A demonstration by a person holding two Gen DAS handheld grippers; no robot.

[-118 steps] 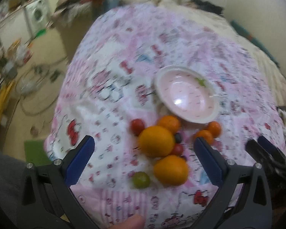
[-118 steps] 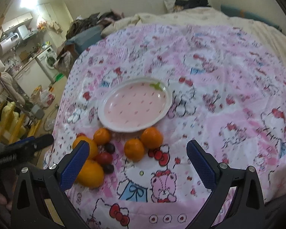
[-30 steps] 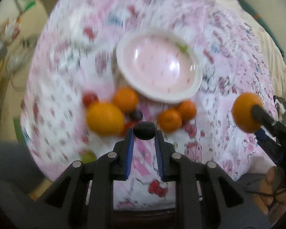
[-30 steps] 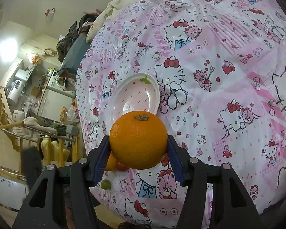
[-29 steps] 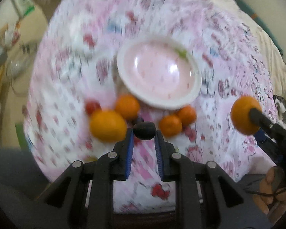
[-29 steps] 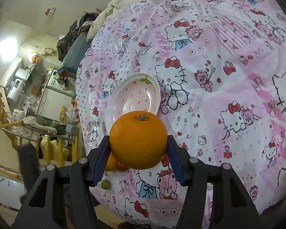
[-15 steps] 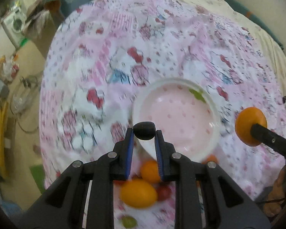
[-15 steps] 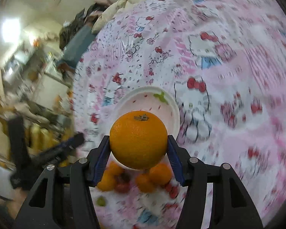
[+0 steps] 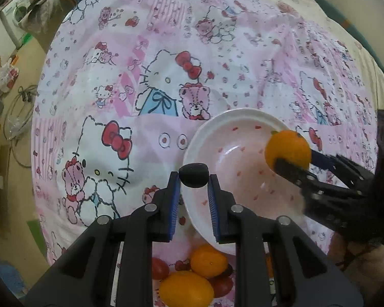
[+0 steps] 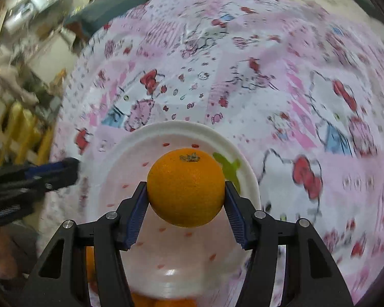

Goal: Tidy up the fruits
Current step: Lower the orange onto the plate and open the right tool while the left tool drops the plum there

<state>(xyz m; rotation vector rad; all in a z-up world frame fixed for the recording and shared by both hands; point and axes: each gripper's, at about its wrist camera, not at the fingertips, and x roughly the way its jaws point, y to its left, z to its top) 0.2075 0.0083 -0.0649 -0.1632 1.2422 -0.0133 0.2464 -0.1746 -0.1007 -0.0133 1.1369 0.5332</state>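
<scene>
My left gripper (image 9: pixel 193 179) is shut on a small dark round fruit (image 9: pixel 193 174) and holds it over the left rim of the pink strawberry-print plate (image 9: pixel 243 179). My right gripper (image 10: pixel 186 194) is shut on a big orange (image 10: pixel 186 186) above the same plate (image 10: pixel 120 168); it also shows in the left wrist view (image 9: pixel 288 151) at the plate's right side. The plate holds no fruit. The left gripper's tip shows in the right wrist view (image 10: pixel 51 171) at the plate's left rim.
Loose fruit lies on the Hello Kitty sheet (image 9: pixel 140 76) near the plate's front edge: an orange (image 9: pixel 208 261), a bigger orange (image 9: pixel 186 291), red tomatoes (image 9: pixel 160 268). The bed edge drops to the floor on the left, with clutter and cables (image 9: pixel 15 117) there.
Both grippers have moved forward over the plate with their fruit. The right gripper with the orange has dropped close above the plate. The loose fruit now lies behind the left gripper's fingers.
</scene>
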